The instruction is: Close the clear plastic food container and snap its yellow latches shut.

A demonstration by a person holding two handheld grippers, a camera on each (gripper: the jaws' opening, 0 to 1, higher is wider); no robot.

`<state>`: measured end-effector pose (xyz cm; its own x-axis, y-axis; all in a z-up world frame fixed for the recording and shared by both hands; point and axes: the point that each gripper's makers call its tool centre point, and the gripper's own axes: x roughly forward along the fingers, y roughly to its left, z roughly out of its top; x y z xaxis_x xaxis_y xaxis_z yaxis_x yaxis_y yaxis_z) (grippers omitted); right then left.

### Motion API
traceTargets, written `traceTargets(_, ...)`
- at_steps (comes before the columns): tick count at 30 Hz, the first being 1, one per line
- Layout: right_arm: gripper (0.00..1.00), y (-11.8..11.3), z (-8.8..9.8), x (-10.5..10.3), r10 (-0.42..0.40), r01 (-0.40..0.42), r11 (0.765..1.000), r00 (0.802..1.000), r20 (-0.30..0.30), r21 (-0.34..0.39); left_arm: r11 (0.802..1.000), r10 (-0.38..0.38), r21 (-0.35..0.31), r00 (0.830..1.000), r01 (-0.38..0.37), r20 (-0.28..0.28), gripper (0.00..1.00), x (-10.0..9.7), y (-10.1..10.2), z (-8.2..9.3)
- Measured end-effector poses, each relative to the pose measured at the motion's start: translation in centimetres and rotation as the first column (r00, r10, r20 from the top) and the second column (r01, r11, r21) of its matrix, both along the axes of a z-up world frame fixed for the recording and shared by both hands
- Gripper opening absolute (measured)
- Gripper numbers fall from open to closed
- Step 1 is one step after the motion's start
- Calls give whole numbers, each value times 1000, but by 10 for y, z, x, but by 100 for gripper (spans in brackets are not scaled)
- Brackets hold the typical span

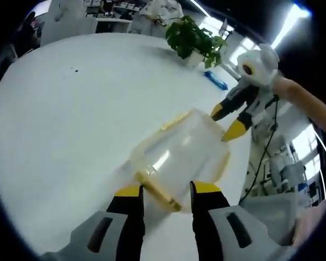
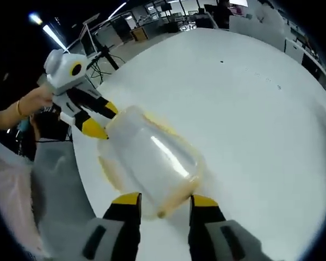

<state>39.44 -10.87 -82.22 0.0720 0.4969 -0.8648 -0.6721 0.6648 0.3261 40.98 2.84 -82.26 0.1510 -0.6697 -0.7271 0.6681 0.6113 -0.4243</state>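
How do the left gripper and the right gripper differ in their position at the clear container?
The left gripper has a yellow latch of the clear container between its jaws; the right gripper is at the opposite end, with no latch visibly between its jaws. The potted plant stands beyond the right gripper, not the left. Both have yellow-tipped jaws, standing open, and both are at the container's edge.

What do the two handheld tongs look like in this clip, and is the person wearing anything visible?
Both tongs, left and right, have grey bodies and black jaws tipped yellow. Seen from across, each has a white rounded head with a yellow-ringed lens; a black cable hangs from the right one. A bracelet circles the left wrist.
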Motion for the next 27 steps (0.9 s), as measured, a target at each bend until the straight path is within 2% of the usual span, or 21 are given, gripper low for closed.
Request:
traceTargets(3,30,-2,-1,1,-1,1,1000,1000,-12,23,1000,-14,1,1000,14,-8,30,0,0,0)
traceTargets(4,29,-3,-4,17,-26,25,1000,998,50,17,1000,-17,0,1000,17,-11,30,0,0,0)
traceTargets(5,29,-6,-5,-1,-38,38,999,997,-64,2,1000,-18,-2,1000,18,-9,30,0,0,0)
traceTargets(6,29,-1,-6,4,-18,18,1000,1000,-23,21,1000,-22,-6,1000,22,-5,30,0,0,0)
traceTargets(9,29,0,-1,1,-20,21,999,999,-25,27,999,-42,-17,999,42,-8,28,-2,-1,1)
traceTargets(10,29,1,-2,0,-25,26,999,999,-34,25,1000,-14,-14,999,13,-29,28,0,-3,-7)
traceTargets(11,29,2,-2,0,-23,23,1000,999,-33,21,1000,-22,-2,999,22,-24,27,-1,-2,-9)
traceTargets(27,32,9,-2,-4,-67,67,998,998,-22,21,1000,-25,-11,1000,25,-12,29,0,-6,-5)
